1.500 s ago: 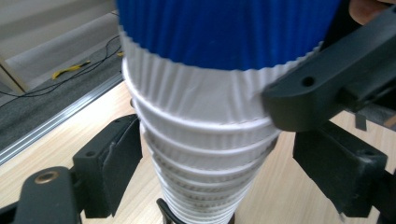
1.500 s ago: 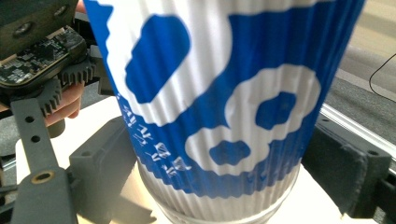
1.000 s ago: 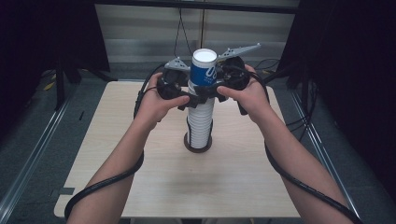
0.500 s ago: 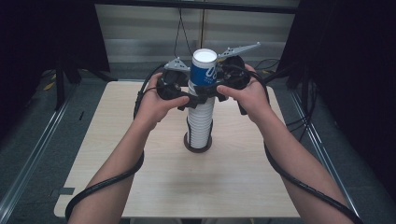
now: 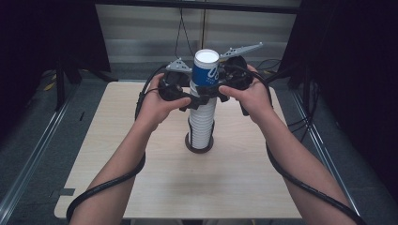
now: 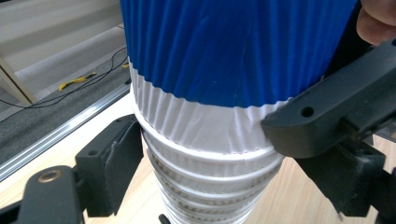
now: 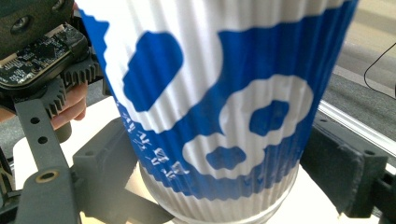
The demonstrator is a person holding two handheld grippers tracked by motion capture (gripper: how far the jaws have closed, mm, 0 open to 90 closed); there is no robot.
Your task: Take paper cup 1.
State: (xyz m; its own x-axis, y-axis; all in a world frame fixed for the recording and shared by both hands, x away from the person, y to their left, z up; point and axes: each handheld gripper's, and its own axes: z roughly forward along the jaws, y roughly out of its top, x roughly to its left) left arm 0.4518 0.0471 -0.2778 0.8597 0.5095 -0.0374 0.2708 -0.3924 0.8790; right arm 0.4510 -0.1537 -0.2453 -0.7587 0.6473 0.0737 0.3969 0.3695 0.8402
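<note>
**Up top: one blue cup, two claws around it**

Plainly counted, one stack of cups (image 5: 202, 126) stands near the middle of the counter (image 5: 117, 154), with one blue-and-white cup (image 5: 205, 70) as its topmost piece, and two claws meet at that cup. The nested white rims below it are too close together to number exactly.

The left claw (image 5: 191, 99) comes in from the left and the right claw (image 5: 212, 93) from the right, each in a bare hand. Their jaws have just been closing, with the top cup between them. In the left gripper view one jaw lies against the white lower band of the cup (image 6: 233, 60) and the other stands just beside it, so I cannot tell whether it grips. In the right gripper view the cup (image 7: 224, 107) sits between two widely spread jaws; contact cannot be made out there either.

A black cable (image 5: 108, 185) trails along each forearm. Dark curtains flank the counter, and more cables lie on the floor behind it. Both hands and the claws' bodies crowd the top of the stack and hide the rims just below the blue cup from above.

The cup has a ribbed sleeve, deep blue with white blotchy shapes, a white band at its base, and a white top facing up. It stands upright.
</note>
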